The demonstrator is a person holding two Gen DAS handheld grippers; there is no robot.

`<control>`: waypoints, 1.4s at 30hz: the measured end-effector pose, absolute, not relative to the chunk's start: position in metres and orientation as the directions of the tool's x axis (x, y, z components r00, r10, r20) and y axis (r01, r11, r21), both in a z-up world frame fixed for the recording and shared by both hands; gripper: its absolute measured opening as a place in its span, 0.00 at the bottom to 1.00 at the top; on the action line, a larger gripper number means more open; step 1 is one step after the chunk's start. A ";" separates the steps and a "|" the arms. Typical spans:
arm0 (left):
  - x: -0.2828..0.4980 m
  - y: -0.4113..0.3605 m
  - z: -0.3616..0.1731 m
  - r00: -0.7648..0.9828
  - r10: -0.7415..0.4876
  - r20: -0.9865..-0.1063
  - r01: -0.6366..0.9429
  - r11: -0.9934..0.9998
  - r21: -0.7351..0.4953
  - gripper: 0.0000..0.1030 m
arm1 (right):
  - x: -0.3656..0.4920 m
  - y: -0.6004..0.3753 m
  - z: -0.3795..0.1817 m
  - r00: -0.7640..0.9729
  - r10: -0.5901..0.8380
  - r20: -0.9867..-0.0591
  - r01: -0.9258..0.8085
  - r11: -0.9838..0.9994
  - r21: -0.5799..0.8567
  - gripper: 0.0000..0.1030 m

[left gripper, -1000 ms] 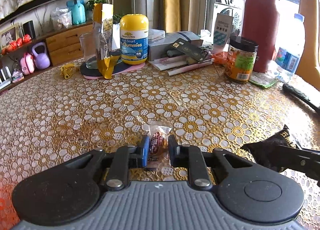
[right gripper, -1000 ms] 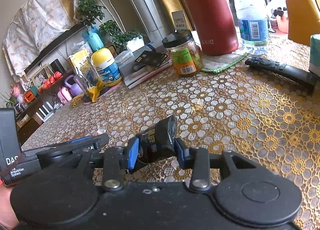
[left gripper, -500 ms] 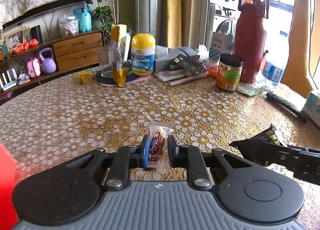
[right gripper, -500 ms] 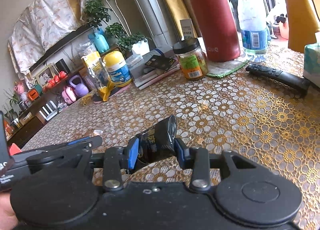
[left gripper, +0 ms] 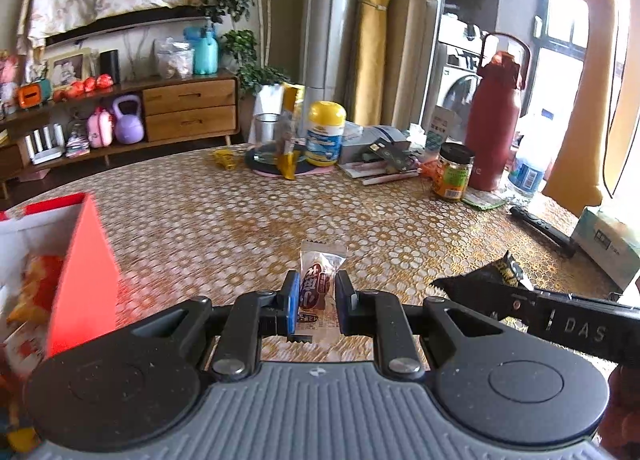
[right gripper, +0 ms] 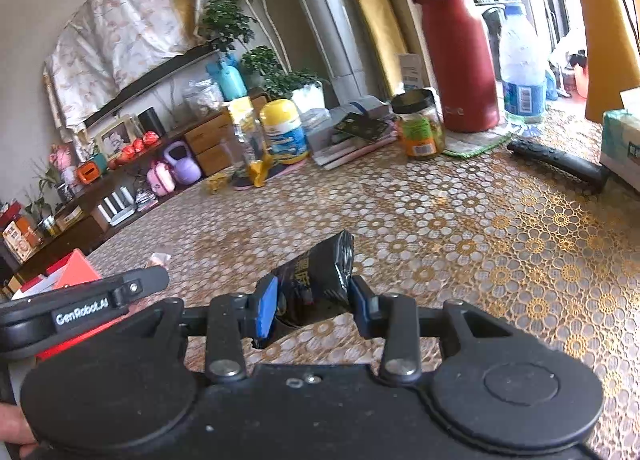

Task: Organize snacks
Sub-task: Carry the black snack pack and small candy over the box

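Note:
My left gripper point(left gripper: 316, 300) is shut on a small clear-wrapped red-brown candy point(left gripper: 318, 284) and holds it above the gold lace table. My right gripper point(right gripper: 312, 296) is shut on a black snack packet point(right gripper: 316, 272), also lifted off the table. The black packet shows at the right of the left wrist view point(left gripper: 480, 284). A red and white box point(left gripper: 60, 268) with orange snacks inside stands at the left. Its red corner shows in the right wrist view point(right gripper: 68, 268), behind the left gripper's body.
At the table's far side stand a yellow-capped gummies bottle point(left gripper: 325, 131), a glass with a gold packet point(left gripper: 280, 139), books, a jar point(left gripper: 452, 171), a red flask point(left gripper: 496, 123) and a water bottle point(right gripper: 520, 63). A black remote point(right gripper: 556, 163) and a tissue box point(left gripper: 608, 244) lie right.
Both grippers have risen and drawn back with their snacks still held. The red and white box has come into view at the left.

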State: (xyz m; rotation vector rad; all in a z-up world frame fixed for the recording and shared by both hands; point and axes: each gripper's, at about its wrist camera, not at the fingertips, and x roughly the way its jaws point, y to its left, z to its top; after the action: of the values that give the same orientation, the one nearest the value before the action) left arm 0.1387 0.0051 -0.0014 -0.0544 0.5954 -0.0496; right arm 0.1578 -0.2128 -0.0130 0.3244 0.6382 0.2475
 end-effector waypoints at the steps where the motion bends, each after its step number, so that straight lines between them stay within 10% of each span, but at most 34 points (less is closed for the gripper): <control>1: 0.134 0.009 -0.001 0.829 -0.056 -0.557 0.023 0.997 -0.067 0.18 | 0.153 -0.210 -0.010 0.778 0.325 -0.537 -0.133 0.921 0.365 0.36; 42: 0.007 0.190 0.032 0.844 0.229 -0.486 -0.339 0.929 -0.151 0.18 | 0.079 -0.004 0.056 0.649 0.602 -0.466 -0.566 0.791 0.234 0.36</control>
State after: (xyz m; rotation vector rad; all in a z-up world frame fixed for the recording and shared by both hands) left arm 0.0072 0.1896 0.0322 -0.2364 0.4807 0.3028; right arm 0.0795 -0.0041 0.0562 0.0691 0.5546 0.6637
